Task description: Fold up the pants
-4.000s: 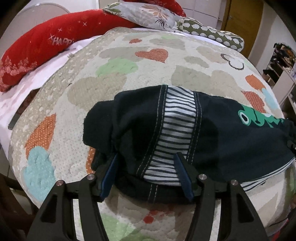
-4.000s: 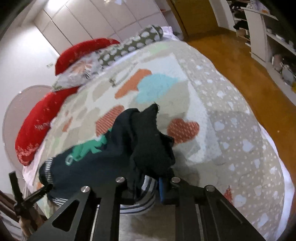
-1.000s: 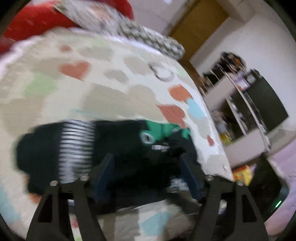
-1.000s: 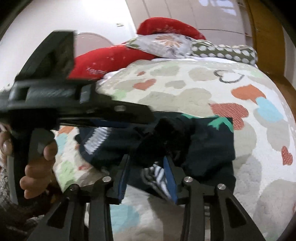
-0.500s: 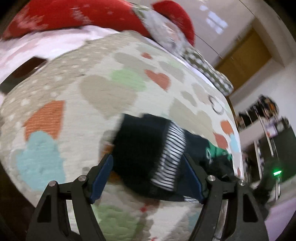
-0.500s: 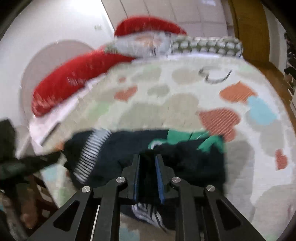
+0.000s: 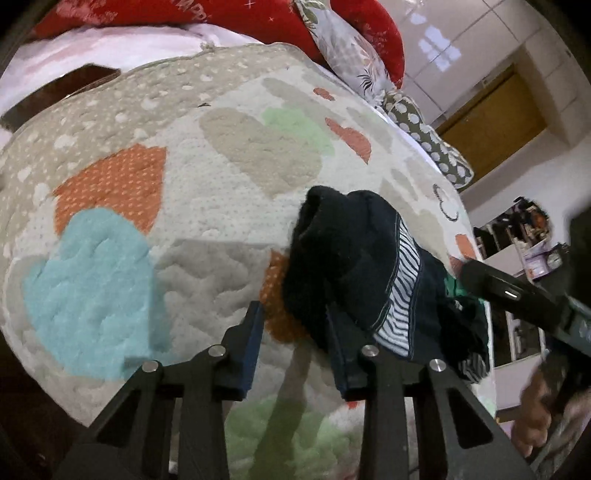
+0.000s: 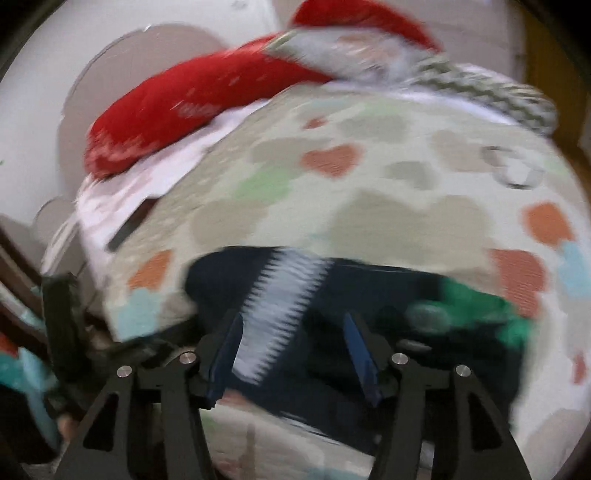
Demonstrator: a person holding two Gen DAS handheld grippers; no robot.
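Small dark navy pants with a striped side panel and a green print lie bunched on the heart-patterned quilt. My left gripper is open at the left end of the pants, its right finger against the dark cloth and nothing between the jaws. My right gripper is open just above the pants, over the striped panel; this view is blurred. The right gripper also shows at the right of the left wrist view.
Red pillows, a floral cushion and a dotted cushion lie along the head of the bed. A dark flat object lies at the quilt's far left edge. A wooden door and shelves stand to the right.
My right gripper has opened and let go of the pants fold, and shifted left over the striped panel. My left gripper swung left to the end of the pants and narrowed its opening.
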